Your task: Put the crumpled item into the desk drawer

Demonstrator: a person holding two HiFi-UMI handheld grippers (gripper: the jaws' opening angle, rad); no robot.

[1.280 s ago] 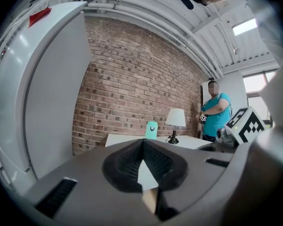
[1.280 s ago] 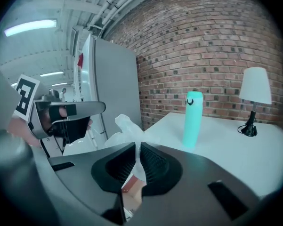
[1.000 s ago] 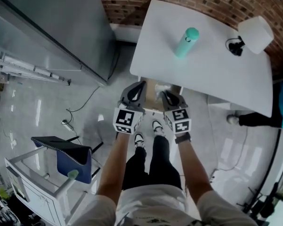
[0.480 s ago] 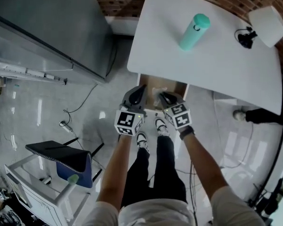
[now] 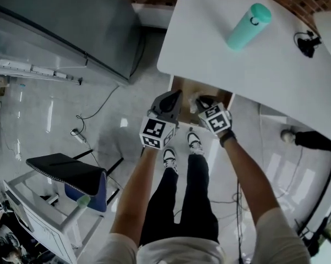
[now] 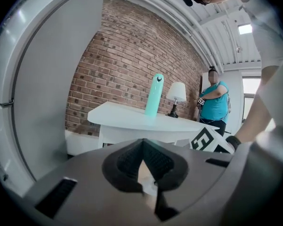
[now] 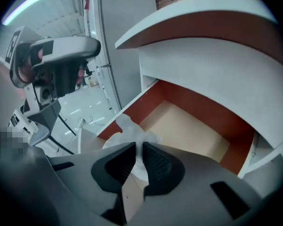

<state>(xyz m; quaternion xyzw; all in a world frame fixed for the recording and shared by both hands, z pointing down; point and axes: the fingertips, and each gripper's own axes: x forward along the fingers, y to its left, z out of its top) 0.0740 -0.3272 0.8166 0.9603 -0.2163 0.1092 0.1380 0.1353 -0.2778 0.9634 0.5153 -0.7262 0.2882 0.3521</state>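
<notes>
Right gripper view: the right gripper (image 7: 139,145) is clenched on the white crumpled item (image 7: 128,129), which sticks out past the jaw tips, over the front rim of the open drawer (image 7: 188,126). The drawer is pulled out from under the near edge of the tabletop (image 5: 237,65); its floor looks bare. The left gripper (image 6: 142,145) hangs just beside, jaw tips together with nothing between them.

Procedure for the step in hand, placing the item:
1. Carry the item forward past the front rim until it is over the middle of the drawer floor, clear of the tabletop edge above.
2. Lower it inside the walls before releasing; light paper is likely to drift or catch on a pad.
3. Open the jaws fully and withdraw straight back.
4. Hold the left gripper clear, ready to push the drawer front.
</notes>
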